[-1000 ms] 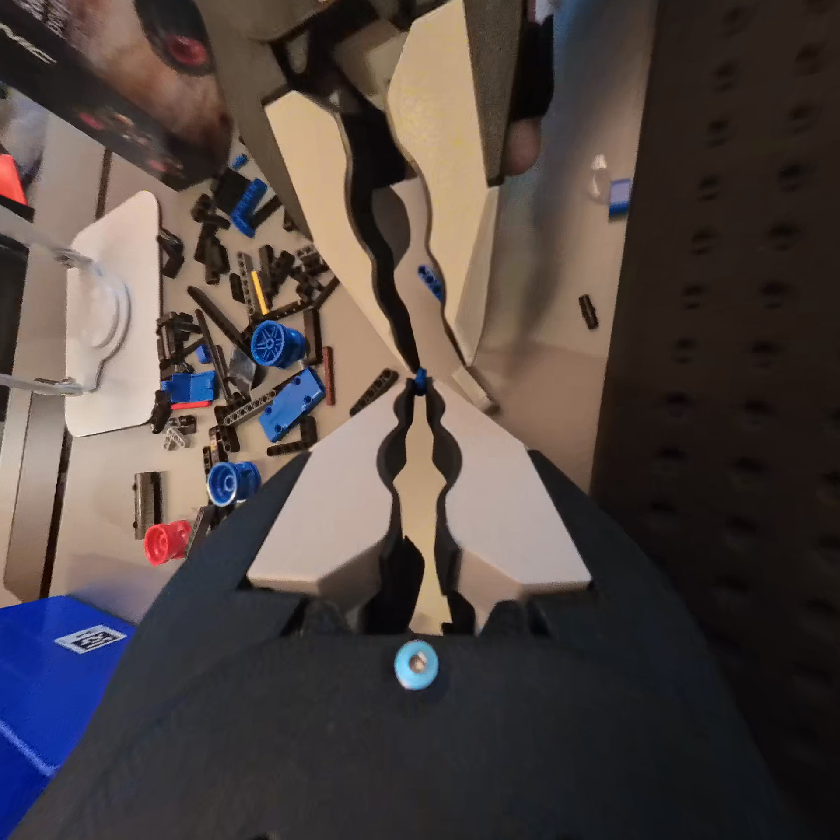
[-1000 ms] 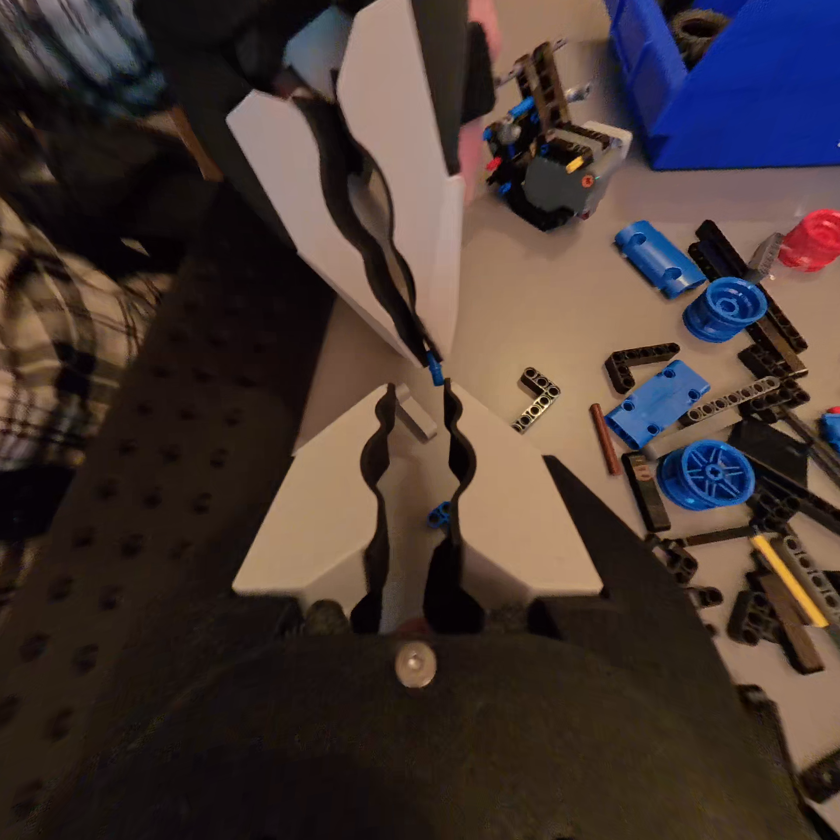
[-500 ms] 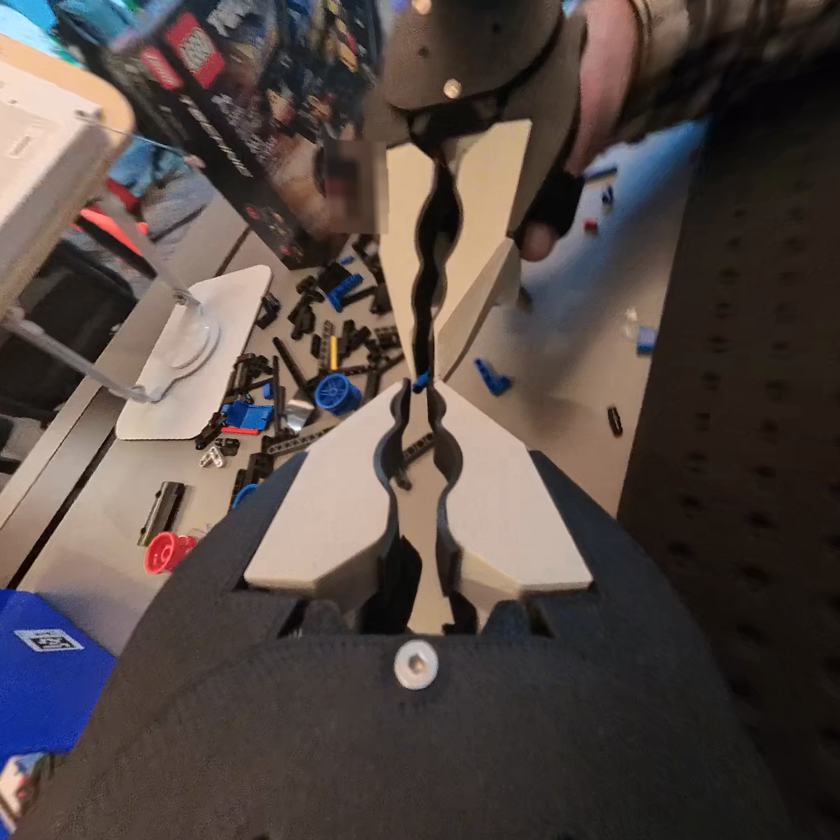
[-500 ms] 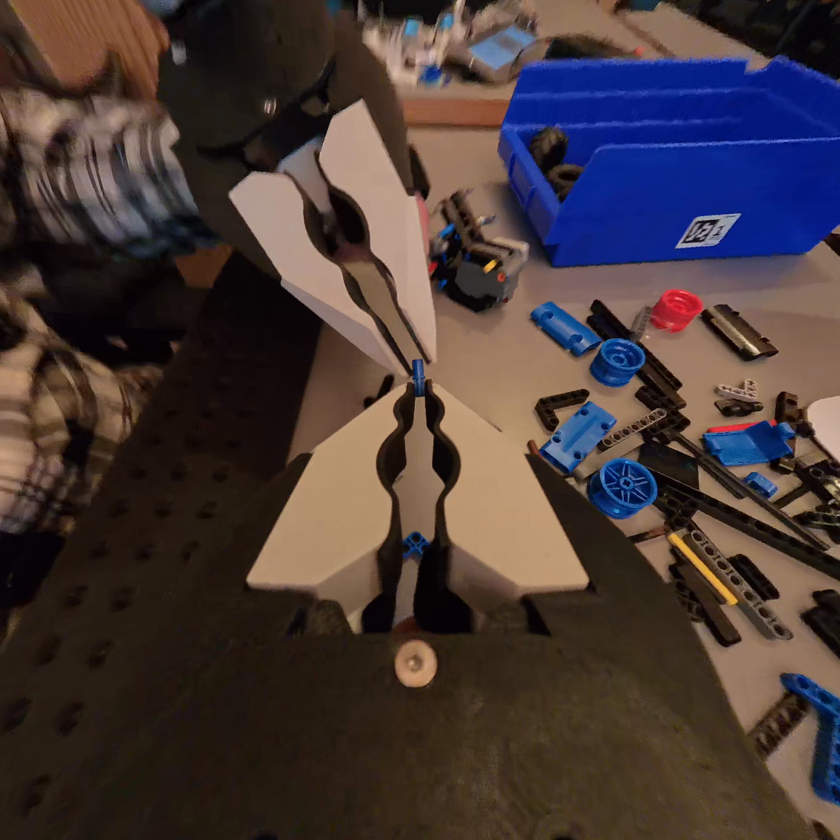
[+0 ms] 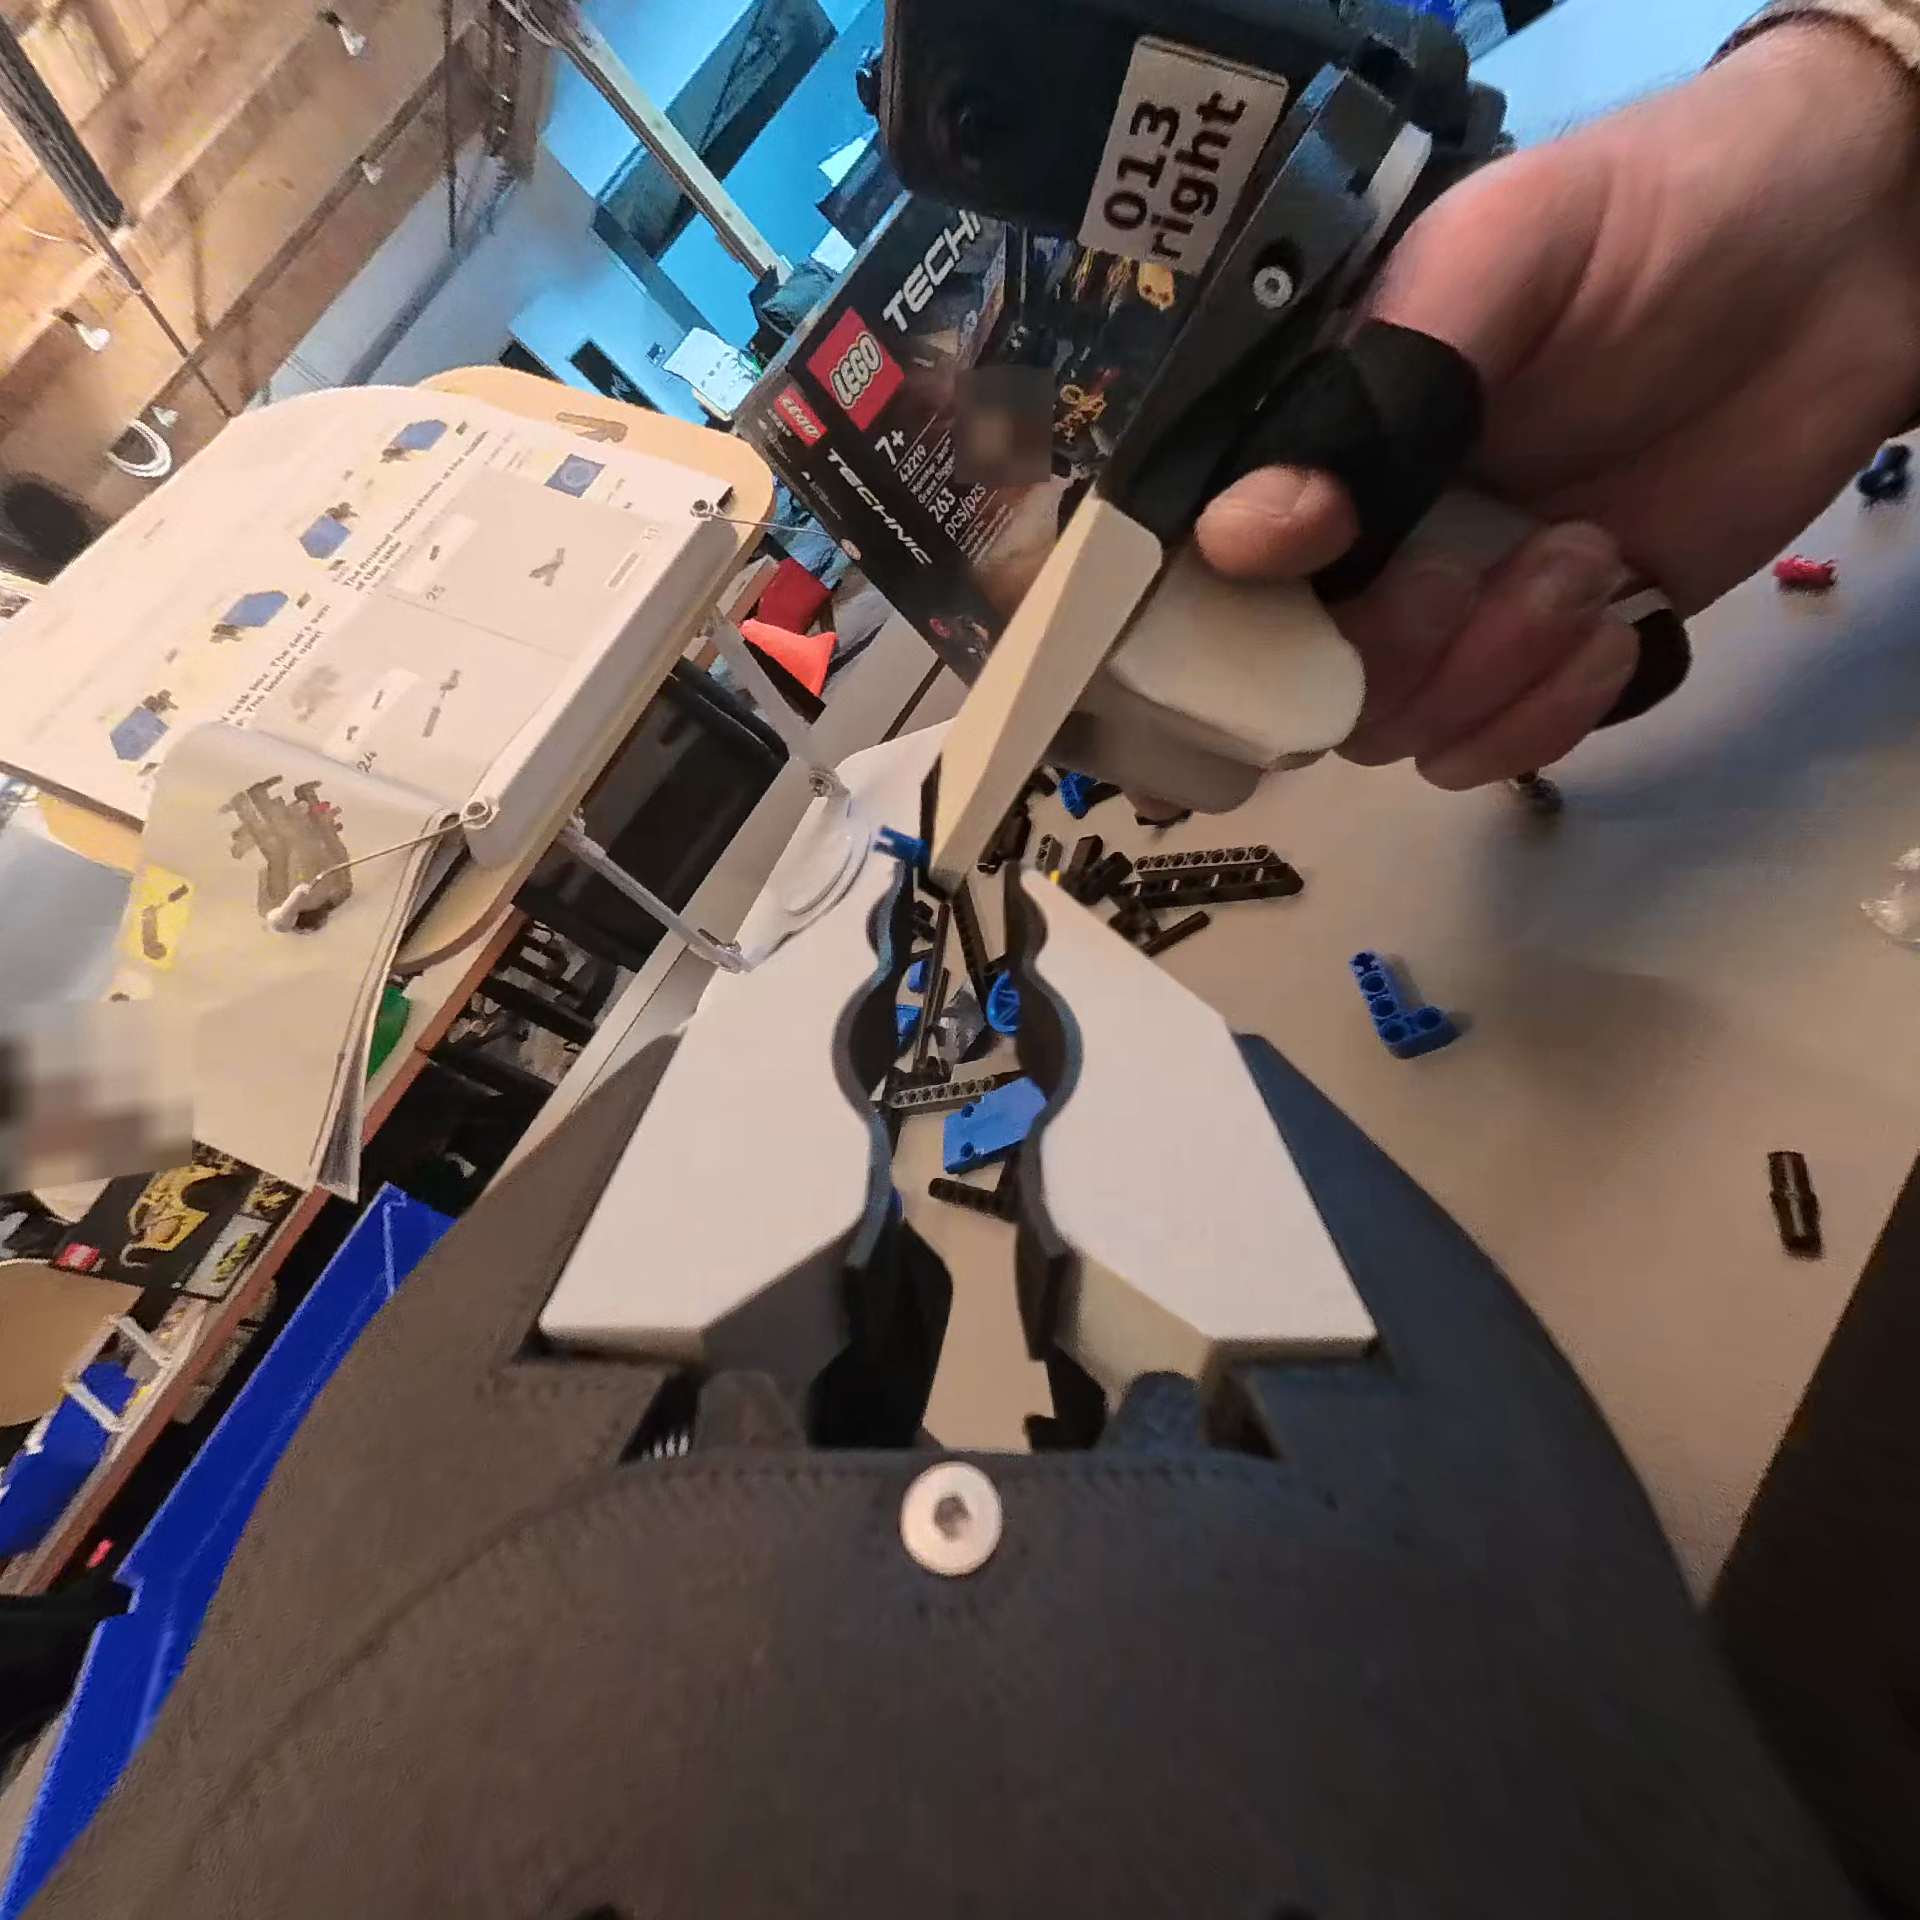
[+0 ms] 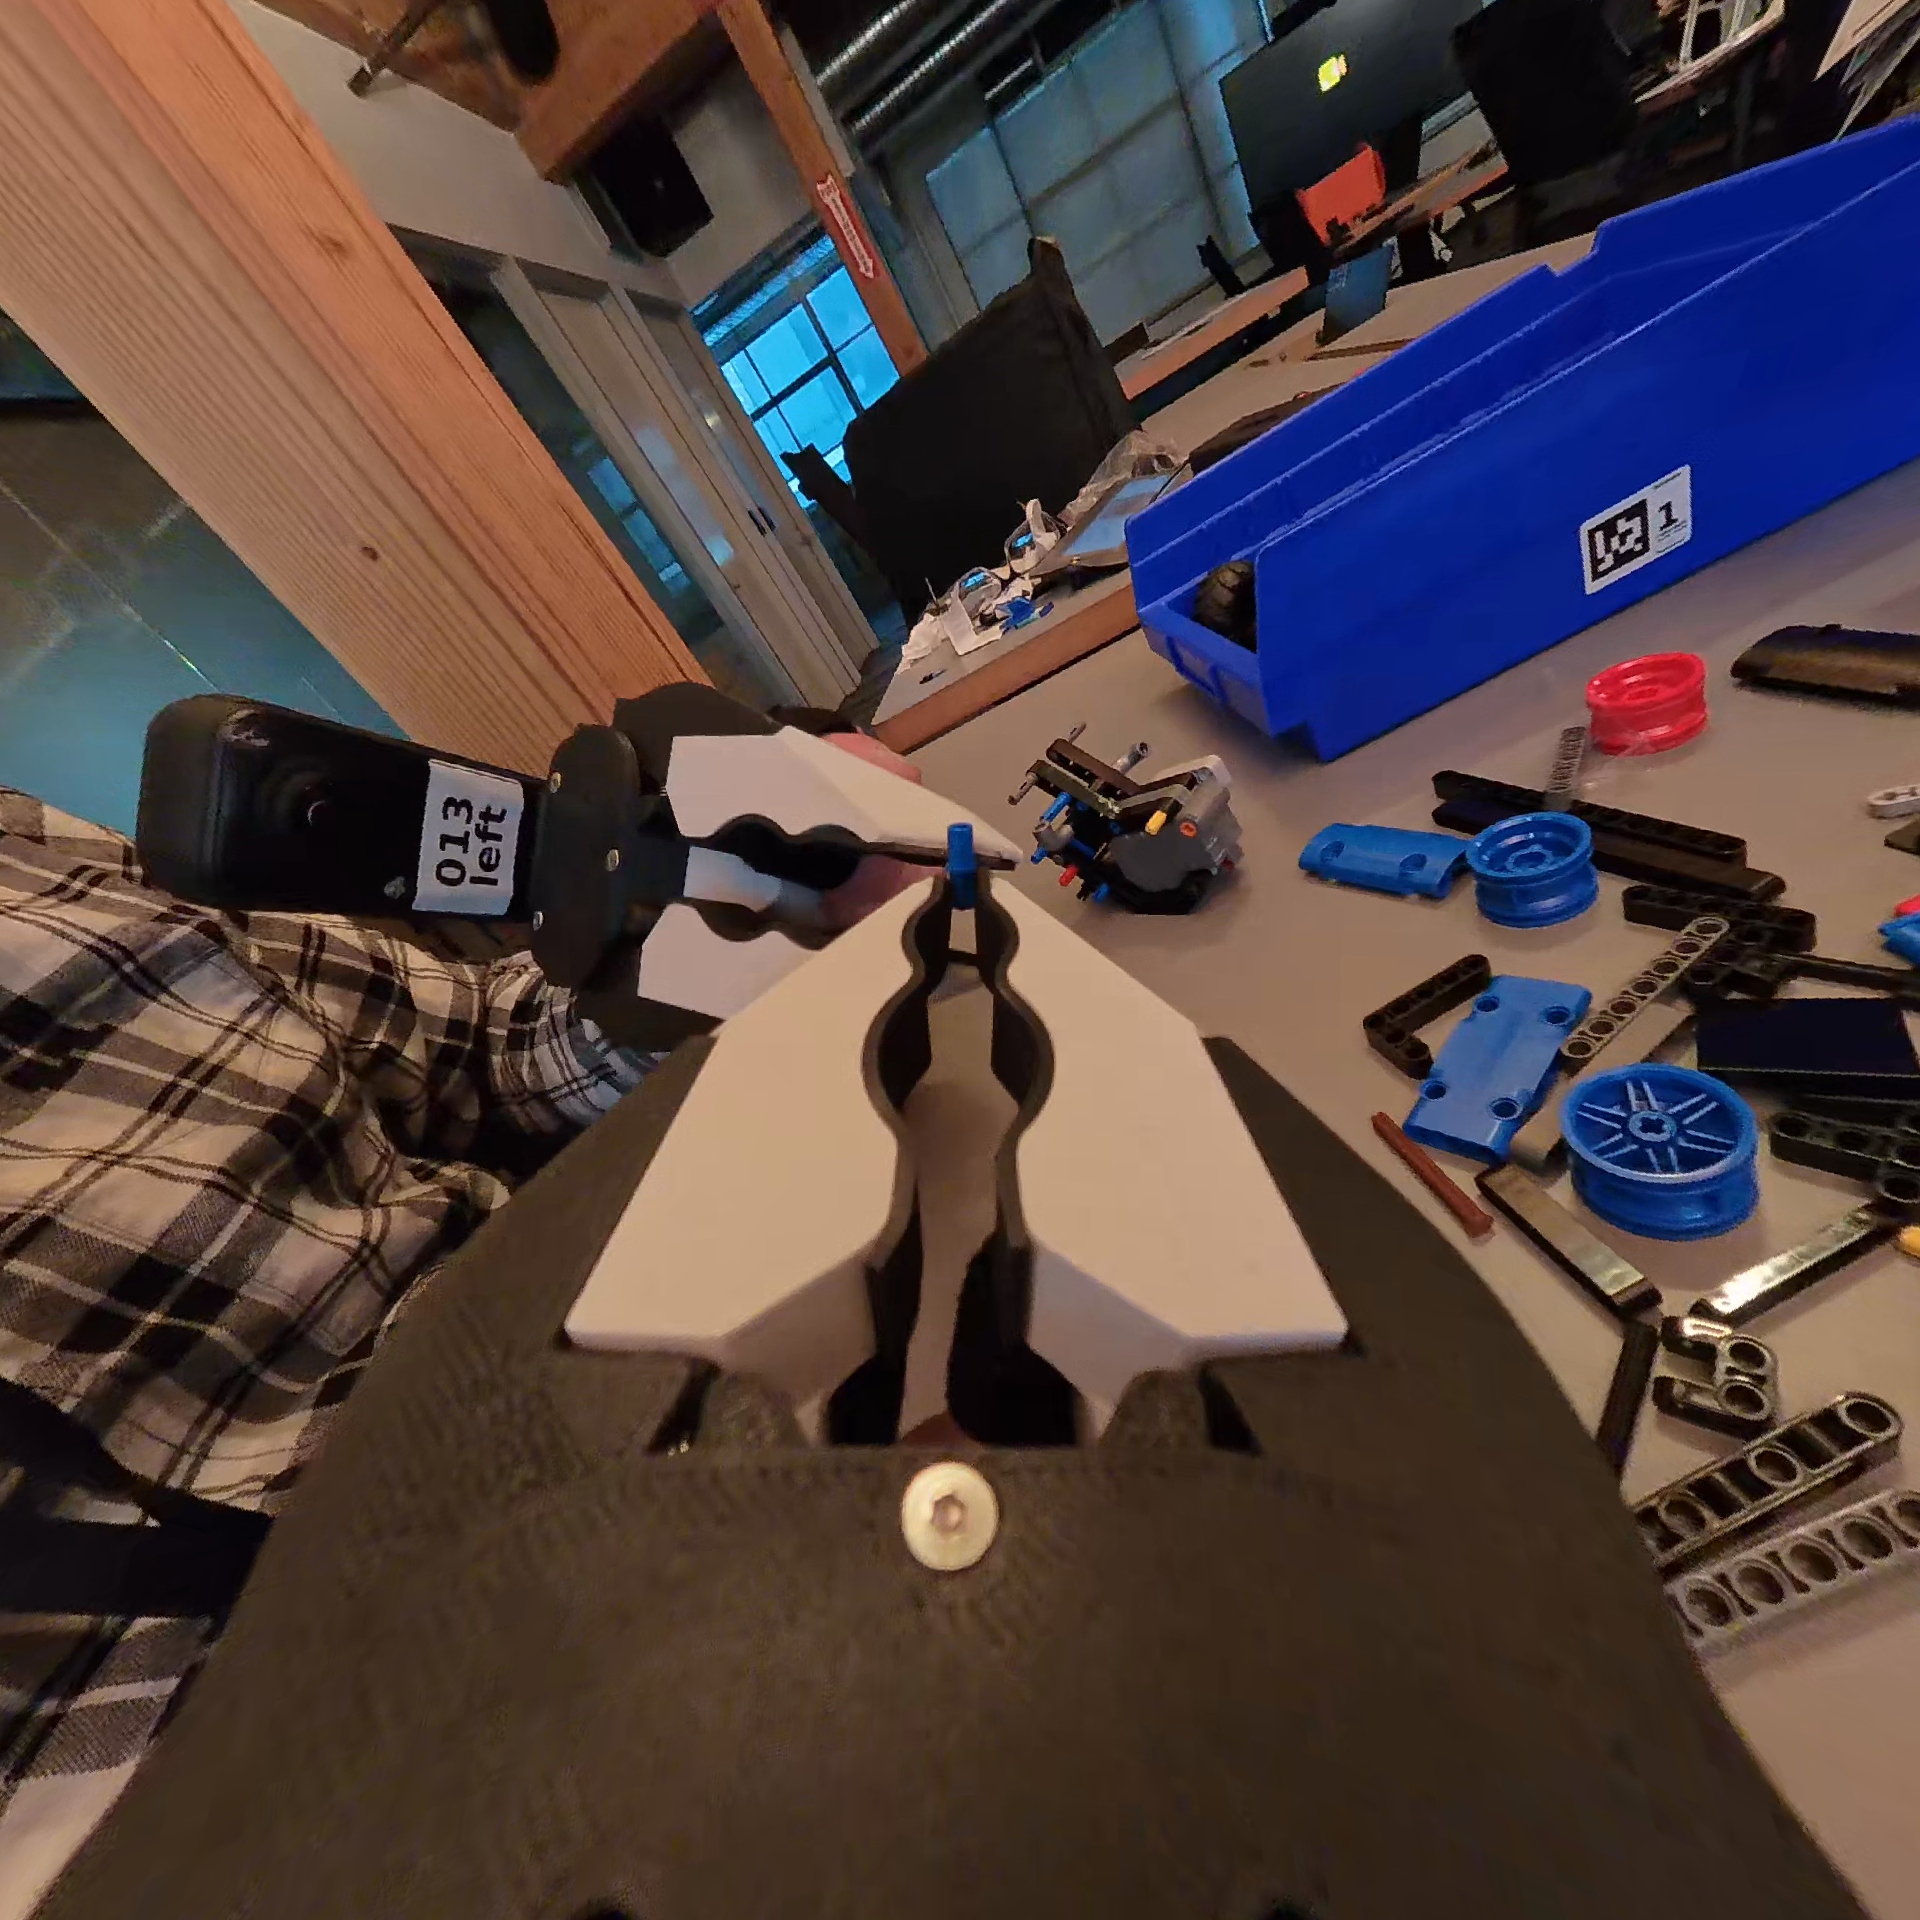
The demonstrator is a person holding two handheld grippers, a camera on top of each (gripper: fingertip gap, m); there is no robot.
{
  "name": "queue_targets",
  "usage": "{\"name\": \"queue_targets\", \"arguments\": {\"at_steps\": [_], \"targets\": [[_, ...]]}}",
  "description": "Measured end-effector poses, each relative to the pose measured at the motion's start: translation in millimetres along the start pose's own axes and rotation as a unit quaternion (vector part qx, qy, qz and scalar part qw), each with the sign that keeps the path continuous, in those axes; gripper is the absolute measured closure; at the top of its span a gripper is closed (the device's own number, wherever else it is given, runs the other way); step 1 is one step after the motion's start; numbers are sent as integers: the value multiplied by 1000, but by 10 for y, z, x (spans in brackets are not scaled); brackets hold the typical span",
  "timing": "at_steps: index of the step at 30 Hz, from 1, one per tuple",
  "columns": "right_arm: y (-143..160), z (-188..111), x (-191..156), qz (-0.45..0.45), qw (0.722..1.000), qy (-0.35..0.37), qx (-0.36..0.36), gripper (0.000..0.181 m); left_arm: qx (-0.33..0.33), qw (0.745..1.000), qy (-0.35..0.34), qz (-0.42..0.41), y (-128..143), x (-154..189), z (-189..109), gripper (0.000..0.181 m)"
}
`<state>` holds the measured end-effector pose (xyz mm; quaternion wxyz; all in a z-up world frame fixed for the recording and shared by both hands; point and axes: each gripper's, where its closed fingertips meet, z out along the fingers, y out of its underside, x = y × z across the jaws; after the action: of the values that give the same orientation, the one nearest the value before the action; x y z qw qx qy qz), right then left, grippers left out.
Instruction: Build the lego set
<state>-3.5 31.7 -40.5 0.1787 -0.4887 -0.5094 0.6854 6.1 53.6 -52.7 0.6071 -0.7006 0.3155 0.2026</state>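
A small blue pin [image 6: 961, 857] stands upright between the tips of my right gripper [image 6: 961, 891], which is shut on it above the grey table [image 6: 1247, 997]. In the left wrist view the pin [image 5: 899, 842] shows just above my left gripper [image 5: 958, 873], whose jaws stand apart. The right gripper [image 5: 940, 878], held by a hand [image 5: 1610, 416], points its tips down into that gap. In the right wrist view the left gripper [image 6: 997, 860] lies sideways, its tips at the pin. A partly built model [image 6: 1132, 842] sits on the table behind.
Loose black and blue parts lie to the right, with blue wheels [image 6: 1657, 1153], a blue plate [image 6: 1496, 1070] and a red wheel [image 6: 1647, 701]. A blue bin [image 6: 1507, 520] stands behind them. An instruction booklet on a stand [image 5: 364, 623] and the set's box [image 5: 935, 416] are at the far side. A blue L-beam [image 5: 1397, 1003] lies alone.
The left gripper held the pin, the right gripper closed on it, and now the left jaws have opened. Both grippers have tilted up, away from the table.
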Motion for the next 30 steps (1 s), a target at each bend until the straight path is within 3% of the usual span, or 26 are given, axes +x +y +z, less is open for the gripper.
{"name": "queue_targets", "arguments": {"at_steps": [8, 30], "targets": [[91, 22, 6, -5, 1000, 1, -29, 178, -29, 991, -1, 133, 47, 27, 13, 172], [167, -1, 67, 17, 999, 1, -47, 175, -18, 994, -8, 110, 115, 73, 40, 173]]}}
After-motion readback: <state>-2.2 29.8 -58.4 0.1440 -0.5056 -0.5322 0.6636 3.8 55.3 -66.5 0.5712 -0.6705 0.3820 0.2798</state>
